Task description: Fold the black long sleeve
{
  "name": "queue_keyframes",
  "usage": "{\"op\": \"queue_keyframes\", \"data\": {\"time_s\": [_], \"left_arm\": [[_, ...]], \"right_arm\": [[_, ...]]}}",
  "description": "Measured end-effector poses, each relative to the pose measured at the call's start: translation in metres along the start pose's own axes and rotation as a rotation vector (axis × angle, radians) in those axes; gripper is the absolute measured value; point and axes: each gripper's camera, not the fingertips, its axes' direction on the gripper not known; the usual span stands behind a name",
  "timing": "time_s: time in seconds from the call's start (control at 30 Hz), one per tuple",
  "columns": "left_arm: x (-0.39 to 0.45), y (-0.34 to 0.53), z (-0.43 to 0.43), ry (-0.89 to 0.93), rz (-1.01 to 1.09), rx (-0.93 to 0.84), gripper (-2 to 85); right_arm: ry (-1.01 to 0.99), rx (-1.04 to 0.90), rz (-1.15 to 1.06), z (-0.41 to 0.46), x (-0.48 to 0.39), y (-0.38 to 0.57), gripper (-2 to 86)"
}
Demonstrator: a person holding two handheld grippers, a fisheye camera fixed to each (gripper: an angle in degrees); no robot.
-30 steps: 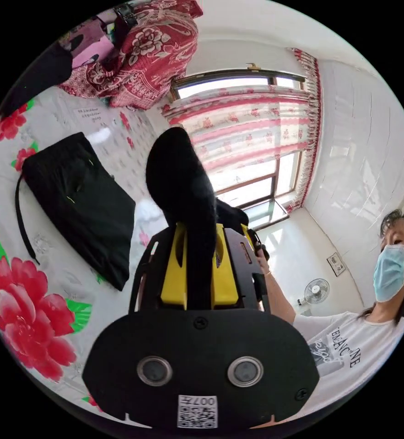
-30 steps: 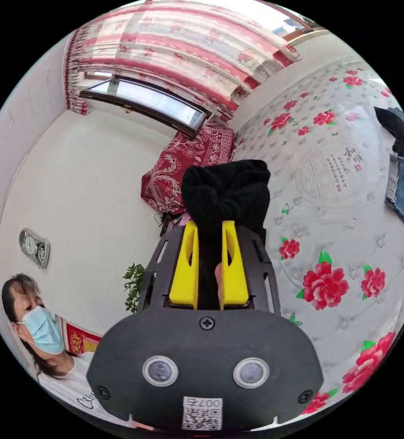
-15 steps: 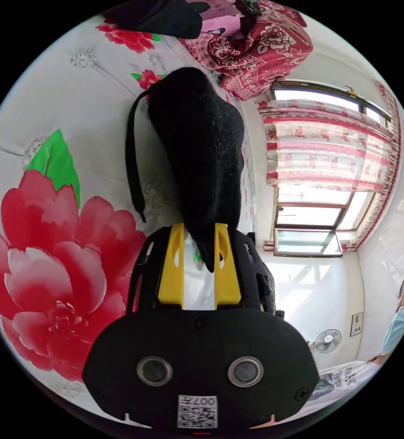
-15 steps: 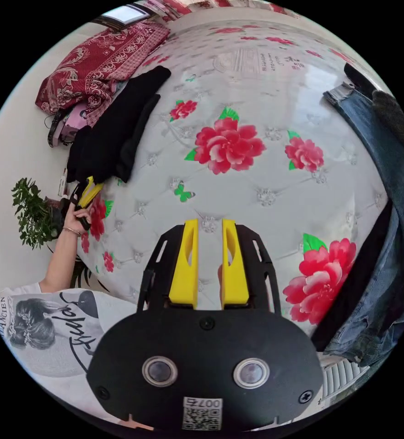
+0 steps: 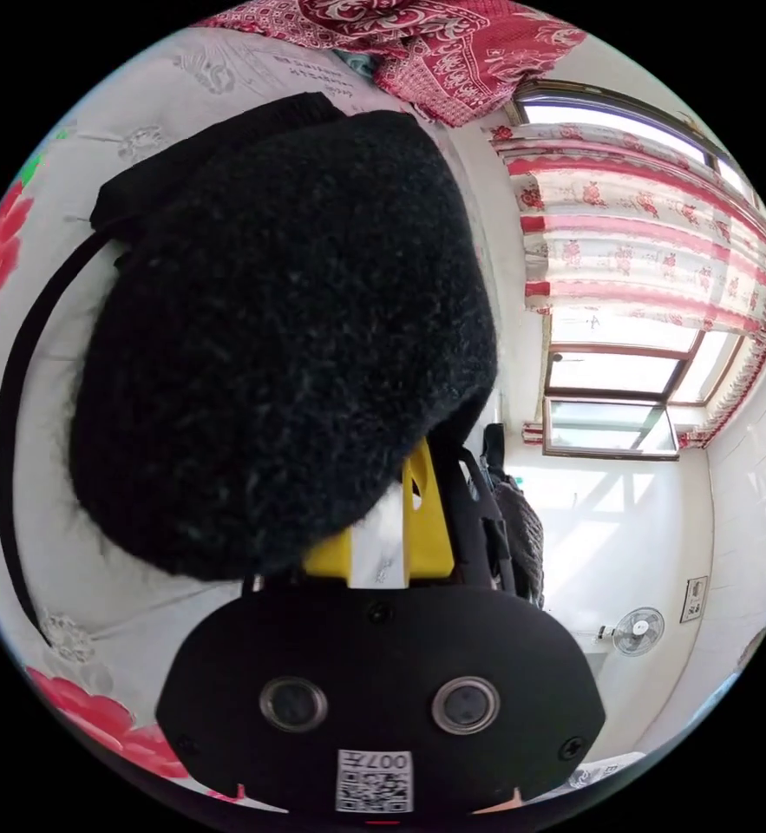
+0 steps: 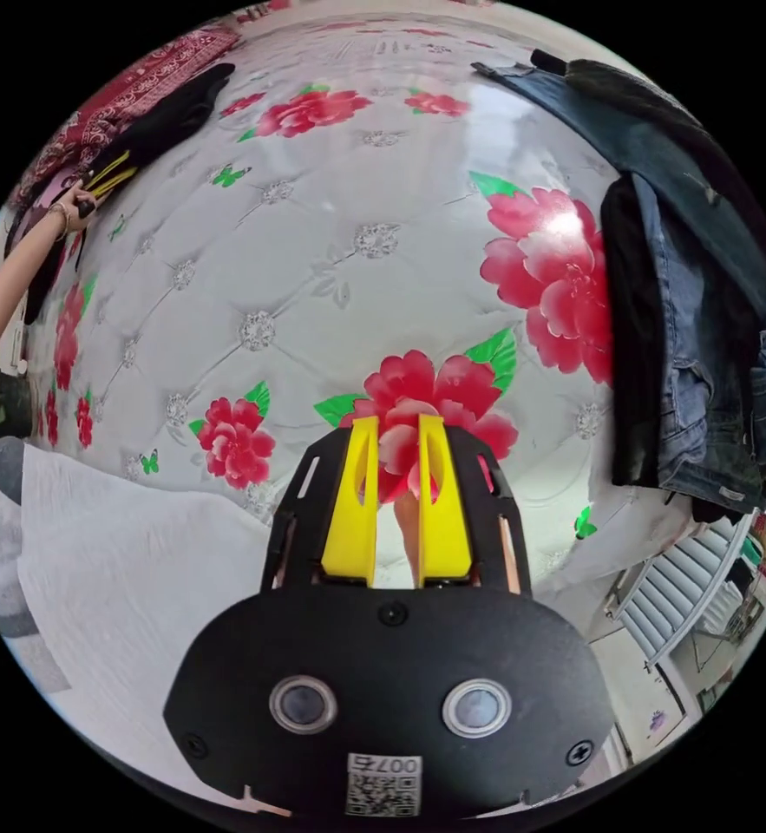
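Two hand-held grippers, left (image 5: 383, 512) released beneath black long sleeve (image 5: 278, 338), right (image 6: 397, 486) released, empty

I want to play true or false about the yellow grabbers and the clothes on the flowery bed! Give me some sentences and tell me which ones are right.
1. The right gripper is holding the black top. False: nothing is between its jaws, and red flowers on the bed cover show beyond them.
2. Fuzzy black long sleeve bulges over the left gripper, hiding most of one jaw. True.
3. Blue denim clothes lie piled at one edge of the bed. True.
4. The bed cover is plain blue. False: it is white and quilted, with red flowers and green leaves.
5. A window with red-and-white curtains shows in the left gripper view. True.
6. The fan stands on the bed. False: it stands across the room by the wall.
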Motion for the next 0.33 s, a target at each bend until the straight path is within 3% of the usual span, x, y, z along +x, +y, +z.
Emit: {"op": "queue_keyframes", "data": {"time_s": [0.13,0.23,0.33], "left_arm": [[0.010,0.049,0.017,-0.029,0.103,0.023,6.3],[0.015,0.128,0.016,-0.145,0.280,-0.012,6.4],[0.019,0.224,0.014,-0.315,0.441,-0.108,6.1]], "right_arm": [[-0.130,0.015,0.086,-0.006,0.015,0.012,9.4],[-0.166,0.250,0.234,-0.044,0.050,0.033,9.4],[-0.028,0.505,0.314,-0.104,0.094,0.058,9.3]]}}
